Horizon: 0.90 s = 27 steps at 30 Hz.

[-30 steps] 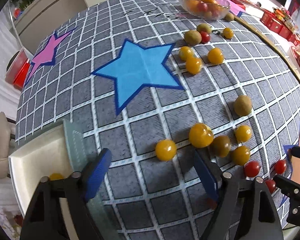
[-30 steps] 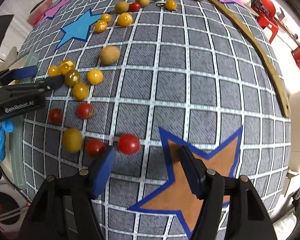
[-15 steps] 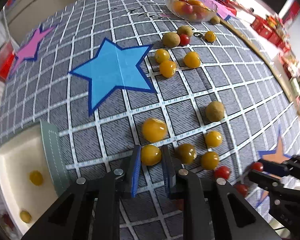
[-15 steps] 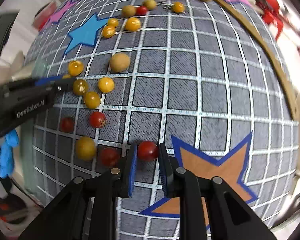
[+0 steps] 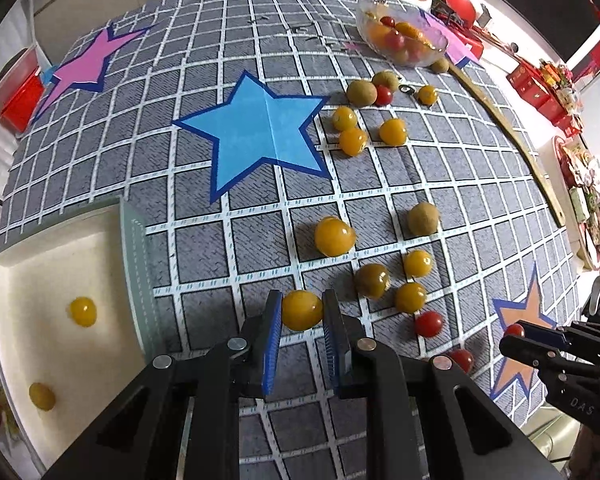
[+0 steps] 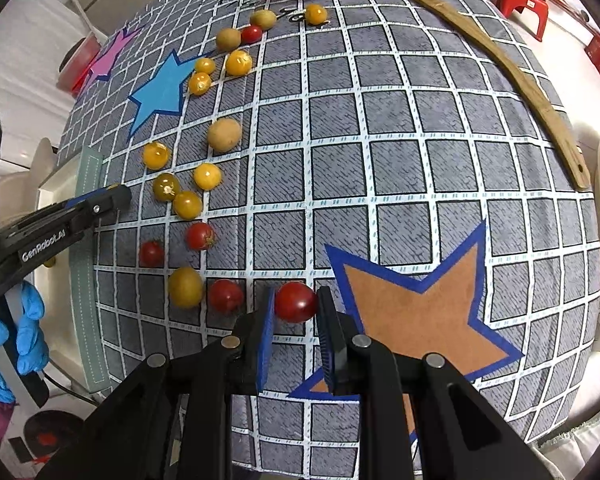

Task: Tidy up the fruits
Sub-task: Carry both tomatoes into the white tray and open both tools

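- Risk — crushing: each fruit is small, round and thin-skinned; excess squeeze could split it, judged from how narrowly the blue pads stand.
- Risk — roll-out: the pads grip each fruit near its widest part only. A tilt or jerk during transfer could let it slip and fall among the loose fruit on the checked cloth (image 5: 380, 184).
- Left gripper (image 5: 302, 310): jaws clamped on a yellow tomato (image 5: 301, 309), pads pressing both its sides. The white tray (image 5: 28, 280) lies to its left at the cloth's edge, with two yellow fruits already in it — the likely destination.
- Right gripper (image 6: 296, 302): jaws clamped on a red tomato (image 6: 296, 302), just beside the orange star (image 6: 424, 312).
- Remaining fruit: yellow, red and brown pieces lie scattered between the grippers and the glass bowl (image 5: 404, 40) at the far edge.
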Tool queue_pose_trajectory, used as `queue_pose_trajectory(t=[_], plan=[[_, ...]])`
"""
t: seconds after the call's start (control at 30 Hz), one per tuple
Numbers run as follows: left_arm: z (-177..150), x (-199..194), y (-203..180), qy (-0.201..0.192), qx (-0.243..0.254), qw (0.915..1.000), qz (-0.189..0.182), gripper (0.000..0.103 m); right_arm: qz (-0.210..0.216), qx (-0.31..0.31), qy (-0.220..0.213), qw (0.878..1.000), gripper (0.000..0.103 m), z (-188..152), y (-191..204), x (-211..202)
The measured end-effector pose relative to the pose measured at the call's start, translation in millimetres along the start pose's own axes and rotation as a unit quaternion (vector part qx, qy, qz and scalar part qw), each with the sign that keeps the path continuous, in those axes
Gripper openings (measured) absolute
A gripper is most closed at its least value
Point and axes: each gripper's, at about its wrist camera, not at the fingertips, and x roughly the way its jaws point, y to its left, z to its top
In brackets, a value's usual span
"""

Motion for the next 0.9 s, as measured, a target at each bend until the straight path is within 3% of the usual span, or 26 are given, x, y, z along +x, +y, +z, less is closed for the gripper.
queue_pose_trajectory(t=[0.43, 0.9], plan=[[-33, -44, 40, -0.028, -0.049, 0.9983, 0.017, 0.021, 0.01, -0.041, -0.005, 0.999, 0.022, 13, 42, -19], [-95, -68, 142, -0.035, -0.153, 0.9847, 0.075, 0.021, 0.053, -0.155, 0.011, 0.986, 0.022, 26, 174, -3]])
